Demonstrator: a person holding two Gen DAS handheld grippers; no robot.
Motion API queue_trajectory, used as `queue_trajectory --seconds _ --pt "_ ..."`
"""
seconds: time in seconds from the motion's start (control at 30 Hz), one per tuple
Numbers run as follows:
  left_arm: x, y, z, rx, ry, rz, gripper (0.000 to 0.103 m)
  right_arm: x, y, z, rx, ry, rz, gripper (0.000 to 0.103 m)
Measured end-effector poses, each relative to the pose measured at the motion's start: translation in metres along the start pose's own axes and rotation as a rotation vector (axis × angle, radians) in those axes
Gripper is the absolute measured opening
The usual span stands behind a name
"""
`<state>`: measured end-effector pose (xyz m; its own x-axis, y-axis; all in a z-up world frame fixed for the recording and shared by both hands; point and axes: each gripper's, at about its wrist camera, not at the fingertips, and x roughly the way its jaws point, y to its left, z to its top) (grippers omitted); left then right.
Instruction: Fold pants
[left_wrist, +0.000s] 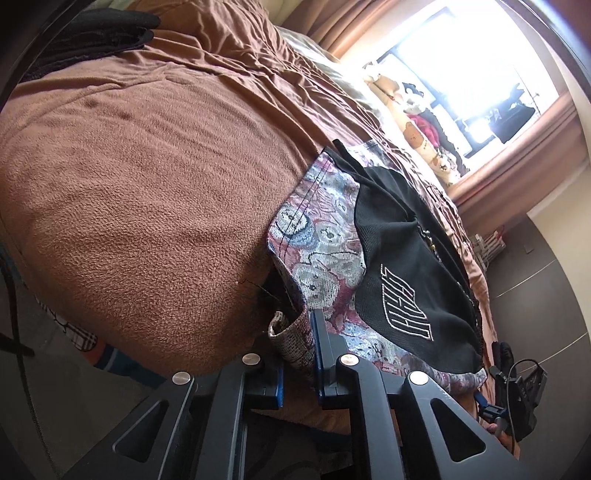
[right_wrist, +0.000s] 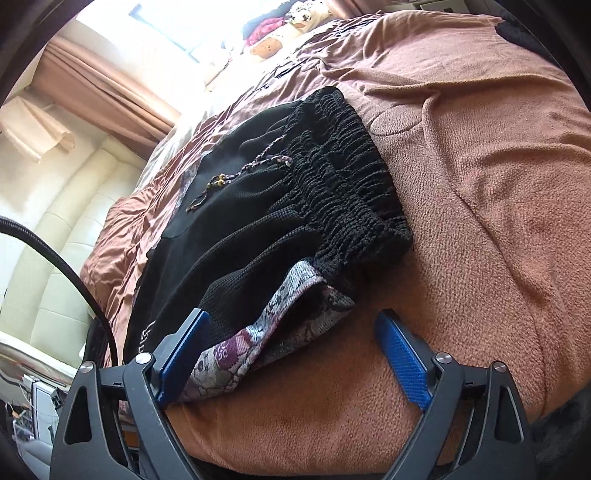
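Note:
The pants (left_wrist: 332, 236) are black mesh with patterned grey-and-maroon panels and a white outlined logo. They lie on the brown bedspread (left_wrist: 129, 166). My left gripper (left_wrist: 295, 350) is closed down on the patterned hem corner at the bed's near edge. In the right wrist view the pants (right_wrist: 258, 206) show their black elastic waistband (right_wrist: 347, 162) and a braided drawstring. My right gripper (right_wrist: 291, 332) is open, its fingers straddling the patterned edge of the pants without pinching it. The right gripper also shows in the left wrist view (left_wrist: 513, 391).
The brown bedspread (right_wrist: 480, 184) covers the bed. A dark folded garment (left_wrist: 99, 33) lies at the far corner. Printed pillows (left_wrist: 417, 125) sit by the bright window and curtains (right_wrist: 103, 81). A cream padded headboard (right_wrist: 62, 236) and a black cable (right_wrist: 74, 258) are at the left.

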<state>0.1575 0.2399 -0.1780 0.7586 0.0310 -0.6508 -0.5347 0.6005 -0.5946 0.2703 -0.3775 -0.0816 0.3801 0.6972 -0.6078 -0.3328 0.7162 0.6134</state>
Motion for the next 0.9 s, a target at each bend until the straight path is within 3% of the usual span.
queue_trajectory --seconds 0.1,0.2,0.3,0.33,0.37,0.4,0.5,0.9 --pt "-0.005 -0.001 0.002 -0.002 -0.013 -0.011 0.008 0.007 0.003 0.004 -0.007 -0.010 0.015 0.090" --pt "-0.012 -0.005 0.005 0.001 -0.030 -0.029 0.007 0.012 0.001 0.007 0.001 -0.015 0.011 0.076" --pt "-0.018 -0.010 0.009 0.008 -0.050 -0.040 0.006 0.011 -0.002 0.010 0.035 -0.016 0.018 0.047" --pt "-0.021 -0.012 0.010 0.004 -0.053 -0.049 0.006 0.012 -0.003 0.011 0.044 -0.009 0.014 0.029" --pt "-0.022 -0.013 0.012 0.002 -0.055 -0.055 0.006 0.013 -0.003 0.013 0.046 0.000 -0.001 0.019" --pt "-0.024 -0.016 0.014 0.001 -0.059 -0.060 0.006 0.012 -0.001 0.014 0.045 0.010 -0.017 0.016" --pt "-0.032 -0.026 0.022 0.007 -0.069 -0.070 0.005 0.005 0.005 0.016 0.062 0.005 -0.015 0.011" --pt "-0.052 -0.079 0.076 0.042 -0.094 -0.095 0.005 -0.032 0.033 0.043 0.093 0.012 -0.016 0.010"
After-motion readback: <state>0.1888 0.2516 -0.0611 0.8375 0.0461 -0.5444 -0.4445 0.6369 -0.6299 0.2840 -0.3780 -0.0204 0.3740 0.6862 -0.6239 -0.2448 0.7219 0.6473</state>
